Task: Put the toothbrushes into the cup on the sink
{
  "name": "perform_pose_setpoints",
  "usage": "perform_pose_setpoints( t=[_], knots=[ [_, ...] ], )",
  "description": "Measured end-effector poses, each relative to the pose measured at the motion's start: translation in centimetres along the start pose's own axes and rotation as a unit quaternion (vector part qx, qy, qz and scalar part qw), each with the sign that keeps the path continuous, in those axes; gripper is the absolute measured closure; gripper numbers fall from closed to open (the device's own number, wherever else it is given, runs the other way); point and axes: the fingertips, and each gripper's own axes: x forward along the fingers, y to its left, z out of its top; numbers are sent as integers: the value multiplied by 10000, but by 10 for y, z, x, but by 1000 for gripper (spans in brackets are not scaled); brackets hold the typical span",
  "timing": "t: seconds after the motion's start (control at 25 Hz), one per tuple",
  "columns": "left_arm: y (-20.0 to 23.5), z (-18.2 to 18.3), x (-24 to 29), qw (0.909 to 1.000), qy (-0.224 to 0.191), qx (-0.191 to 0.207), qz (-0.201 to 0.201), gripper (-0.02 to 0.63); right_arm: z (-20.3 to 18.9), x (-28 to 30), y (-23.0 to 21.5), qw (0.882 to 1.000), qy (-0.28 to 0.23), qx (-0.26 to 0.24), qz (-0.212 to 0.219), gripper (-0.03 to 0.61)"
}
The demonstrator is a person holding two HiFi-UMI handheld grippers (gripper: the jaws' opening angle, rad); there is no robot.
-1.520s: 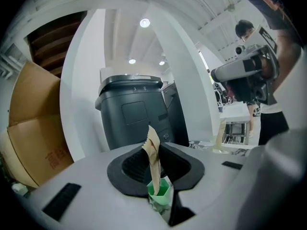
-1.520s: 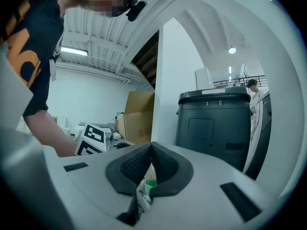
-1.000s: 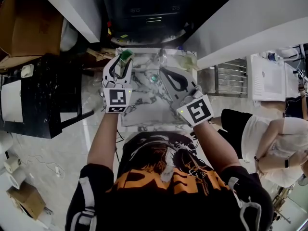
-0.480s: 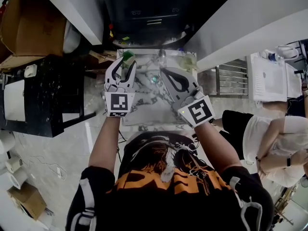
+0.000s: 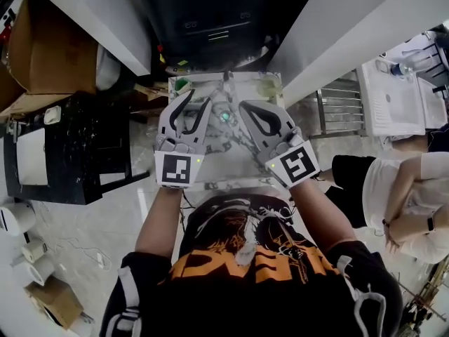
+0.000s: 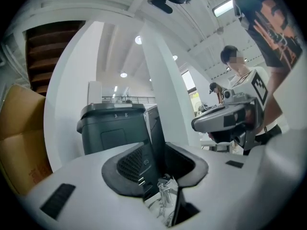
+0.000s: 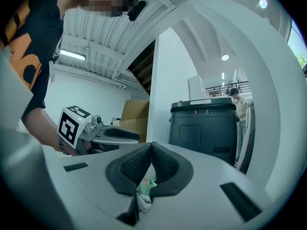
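The green cup [image 5: 181, 85] stands at the back left corner of the marble sink top [image 5: 210, 170]. My left gripper [image 5: 198, 98] hovers just right of the cup, over the basin. Its jaws are spread and closing, and between them I see only the chrome faucet [image 6: 165, 195] lower down. My right gripper [image 5: 243, 105] is shut over the basin's right side, pads meeting with nothing clamped [image 7: 151, 145]. A small green and white thing [image 7: 145, 186] shows below its pads; I cannot tell what it is. No toothbrush is clearly visible.
The faucet [image 5: 226, 83] stands at the back middle and a teal drain [image 5: 224, 116] sits in the basin. A pale green patch [image 5: 271, 86] lies at the back right corner. A dark bin [image 7: 206, 128] stands behind the sink. A seated person [image 5: 400, 195] is at the right.
My left gripper has moved right, away from the green cup and over the basin, and the cup now stands free. The right gripper has hardly moved and stays shut.
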Motion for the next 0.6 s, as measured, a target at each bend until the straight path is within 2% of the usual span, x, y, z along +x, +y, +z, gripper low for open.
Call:
perform_pose_setpoints(
  t=[0.08,0.2,0.28,0.4,0.6],
  knots=[
    [-11,19,-6,9998,-124,-103,-102,460,5,-13,0,10000,5,-32,-34,565],
    [-28,51,-18,9974,-313,-635,-160,464,17,-35,-1,9999,-42,-59,-92,565],
    [-37,68,-27,9954,-392,-844,-209,500,30,-46,-2,9997,-184,3,-175,565],
    [-49,85,-38,9945,-429,-915,-278,556,45,-62,-4,9992,-311,51,-233,565],
    [-60,95,-46,9942,-453,-934,-287,583,63,-78,1,9987,-471,1,-196,565]
  ],
)
